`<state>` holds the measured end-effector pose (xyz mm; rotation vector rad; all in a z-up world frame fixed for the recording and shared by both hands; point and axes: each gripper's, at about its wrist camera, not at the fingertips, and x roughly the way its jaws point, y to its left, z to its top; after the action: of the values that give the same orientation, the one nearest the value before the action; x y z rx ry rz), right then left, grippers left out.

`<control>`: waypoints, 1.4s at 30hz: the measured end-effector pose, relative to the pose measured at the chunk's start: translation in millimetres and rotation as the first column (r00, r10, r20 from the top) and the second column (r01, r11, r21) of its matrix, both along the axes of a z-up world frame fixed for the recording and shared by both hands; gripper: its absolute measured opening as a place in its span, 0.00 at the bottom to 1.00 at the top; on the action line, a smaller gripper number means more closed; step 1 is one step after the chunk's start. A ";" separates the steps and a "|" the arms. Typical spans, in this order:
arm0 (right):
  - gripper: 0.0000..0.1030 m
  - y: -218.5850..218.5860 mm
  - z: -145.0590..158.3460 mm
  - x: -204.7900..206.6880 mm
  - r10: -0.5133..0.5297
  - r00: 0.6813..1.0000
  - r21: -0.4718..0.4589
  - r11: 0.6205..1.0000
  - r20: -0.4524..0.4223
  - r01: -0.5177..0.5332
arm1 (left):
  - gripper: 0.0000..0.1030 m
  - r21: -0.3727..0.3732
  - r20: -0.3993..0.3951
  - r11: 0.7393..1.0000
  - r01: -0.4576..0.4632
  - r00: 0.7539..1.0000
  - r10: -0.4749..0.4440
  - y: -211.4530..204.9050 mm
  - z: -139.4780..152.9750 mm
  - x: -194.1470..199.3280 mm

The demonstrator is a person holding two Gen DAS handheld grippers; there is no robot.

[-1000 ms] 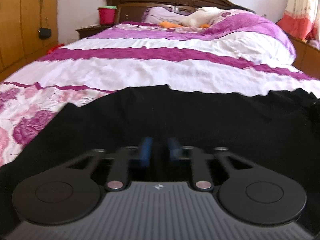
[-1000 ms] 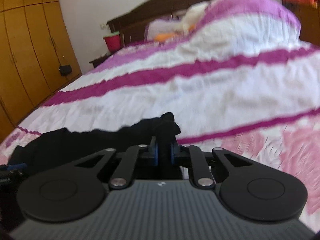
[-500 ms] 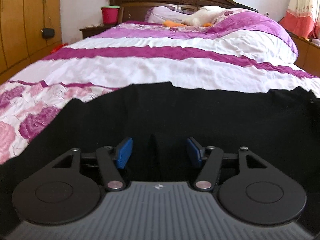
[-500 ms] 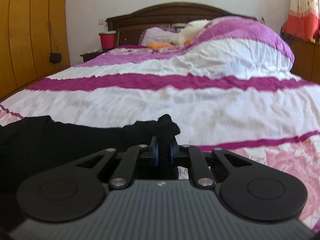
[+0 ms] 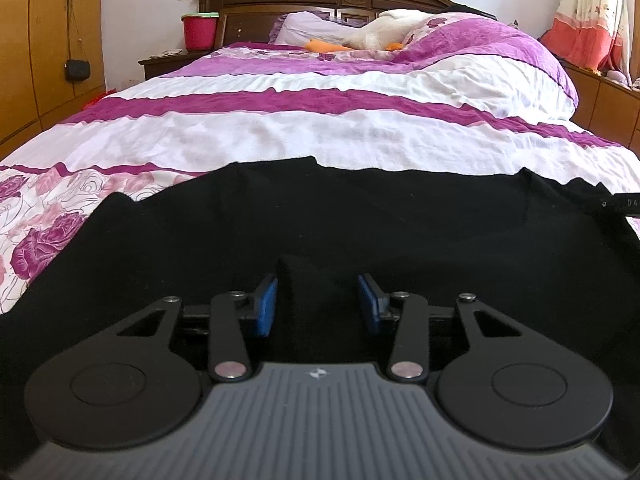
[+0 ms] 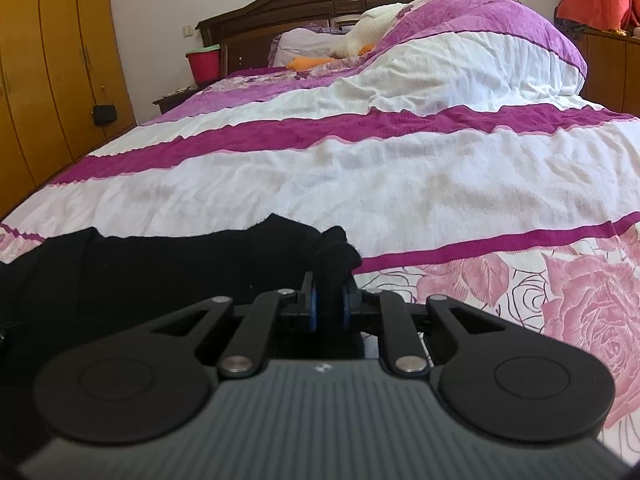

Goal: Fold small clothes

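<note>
A black garment [image 5: 360, 220] lies spread across the near end of the bed. My left gripper [image 5: 318, 304] rests low over it with its blue pads [image 5: 266, 308] apart. Its jaws are closing around a raised ridge of the black cloth, and the right pad stands clear of that ridge. In the right wrist view the same garment [image 6: 160, 272] stretches off to the left. My right gripper [image 6: 329, 308] is shut on a bunched corner of it, and a tuft of cloth sticks up past the pads.
The bed cover [image 5: 320, 140] is white with purple stripes and pink roses near the foot. A white plush toy [image 5: 384, 28] and pillows lie by the dark headboard. A red bucket [image 5: 199, 30] stands on a nightstand, with wooden wardrobes [image 5: 44, 40] to the left.
My left gripper went from shut to wide open, then narrowed somewhat, leaving a ridge of black cloth between its pads. The right gripper kept its hold on the cloth corner while its view swung and steadied.
</note>
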<state>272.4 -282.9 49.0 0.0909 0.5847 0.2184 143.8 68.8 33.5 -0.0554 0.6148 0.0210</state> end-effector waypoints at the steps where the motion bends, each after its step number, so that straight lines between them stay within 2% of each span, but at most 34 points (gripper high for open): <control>1: 0.16 0.2 0.0 -0.1 0.000 1.000 -0.001 1.000 -0.001 0.000 | 0.47 -0.002 -0.001 1.000 -0.002 1.000 0.002 -0.3 0.4 0.4; 13: 0.16 0.6 0.0 0.3 0.000 1.000 -0.004 1.000 -0.001 0.000 | 0.46 0.003 0.001 1.000 -0.004 1.000 0.004 -1.1 2.4 0.7; 15: 0.16 0.9 0.1 0.3 0.000 1.000 -0.002 1.000 -0.001 0.000 | 0.40 0.006 0.004 1.000 0.000 1.000 0.000 -0.7 2.7 -0.3; 17: 0.16 1.2 0.1 0.2 0.000 1.000 -0.002 1.000 0.000 0.000 | 0.16 0.014 0.012 1.000 0.014 1.000 -0.014 -2.0 4.0 -2.4; 18: 0.16 1.3 0.3 0.0 0.000 1.000 -0.003 1.000 0.003 0.000 | 0.11 0.021 0.019 1.000 0.017 1.000 -0.018 -3.5 5.0 -3.6; 22: 0.13 3.1 5.3 -13.7 0.005 0.994 -0.020 1.000 0.106 -0.003 | 0.08 0.050 0.081 0.998 0.024 0.996 -0.028 -9.2 12.5 -13.8; 27: 0.12 4.1 17.0 -23.4 -0.058 0.970 -0.097 0.992 0.235 0.083 | 0.08 0.077 0.193 0.997 -0.004 0.981 -0.011 -12.2 33.0 -13.6; 30: 0.12 0.5 10.7 -7.8 -0.085 0.978 -0.113 0.988 0.189 0.107 | 0.08 0.109 0.169 0.994 0.008 0.985 -0.026 -14.9 30.7 6.6; 35: 0.12 -4.7 -14.3 16.7 -0.116 0.992 -0.133 0.984 0.040 0.120 | 0.09 0.149 0.043 0.989 0.024 0.999 -0.030 -18.2 -1.1 40.2; 39: 0.15 -10.9 -16.6 24.9 -0.117 0.993 -0.109 0.987 -0.019 0.114 | 0.10 0.167 0.043 0.986 0.024 0.999 -0.032 -17.9 -6.9 42.9; 41: 0.17 -10.7 -13.2 23.3 -0.113 0.993 -0.102 0.989 -0.029 0.110 | 0.20 0.172 0.038 0.985 0.017 0.999 -0.024 -17.2 -6.2 43.0; 42: 0.20 -14.3 -9.5 21.3 -0.115 0.993 -0.098 0.989 -0.034 0.111 | 0.25 0.180 0.040 0.984 0.005 0.999 -0.013 -16.8 -4.7 41.9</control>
<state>293.8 -297.2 39.5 0.0356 0.6263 0.0786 185.7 52.0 28.8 0.1215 0.5696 0.0661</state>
